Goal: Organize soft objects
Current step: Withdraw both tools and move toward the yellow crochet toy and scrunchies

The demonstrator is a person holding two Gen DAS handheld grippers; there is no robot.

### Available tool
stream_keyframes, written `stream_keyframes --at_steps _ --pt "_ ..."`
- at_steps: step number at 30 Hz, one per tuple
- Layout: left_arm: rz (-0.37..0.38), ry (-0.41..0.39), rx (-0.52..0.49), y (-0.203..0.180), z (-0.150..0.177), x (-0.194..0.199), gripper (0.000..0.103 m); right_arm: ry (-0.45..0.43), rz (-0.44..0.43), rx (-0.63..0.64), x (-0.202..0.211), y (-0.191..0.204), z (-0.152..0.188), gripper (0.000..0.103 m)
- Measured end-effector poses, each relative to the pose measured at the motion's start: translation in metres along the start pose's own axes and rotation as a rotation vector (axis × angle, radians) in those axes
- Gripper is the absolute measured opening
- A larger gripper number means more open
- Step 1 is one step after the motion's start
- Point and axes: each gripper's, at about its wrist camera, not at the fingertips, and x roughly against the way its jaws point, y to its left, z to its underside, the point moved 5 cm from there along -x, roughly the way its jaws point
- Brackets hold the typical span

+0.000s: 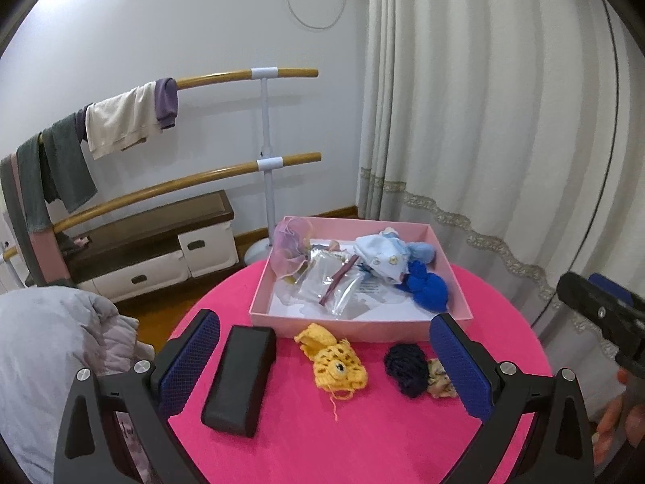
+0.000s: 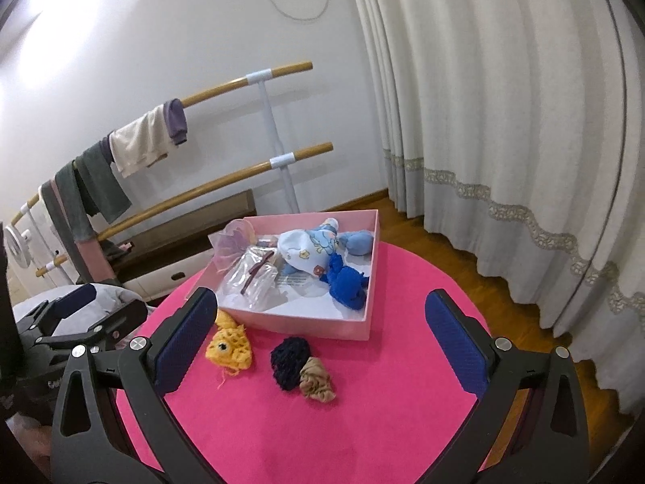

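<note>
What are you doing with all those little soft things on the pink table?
A person holds a claw in each hand, tidying soft things into the pink box. The left claw and right claw are both open and empty, hovering over the pink table. The box already holds some cloth pieces and a clear bag. Still outside it, on the table, are a yellow knitted piece, a dark knitted ball, a tan scrunchie and a black case.
</note>
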Motion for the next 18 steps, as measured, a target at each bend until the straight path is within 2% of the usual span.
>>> stream_keyframes --at_steps 11,18 --pt "-0.008 -0.024 0.042 0.001 0.018 0.055 0.103 -0.039 0.000 0.014 0.052 0.013 0.035 0.103" --pt "-0.019 -0.008 0.052 -0.001 0.038 0.075 0.103 -0.030 -0.002 0.032 0.061 0.019 0.053 0.103"
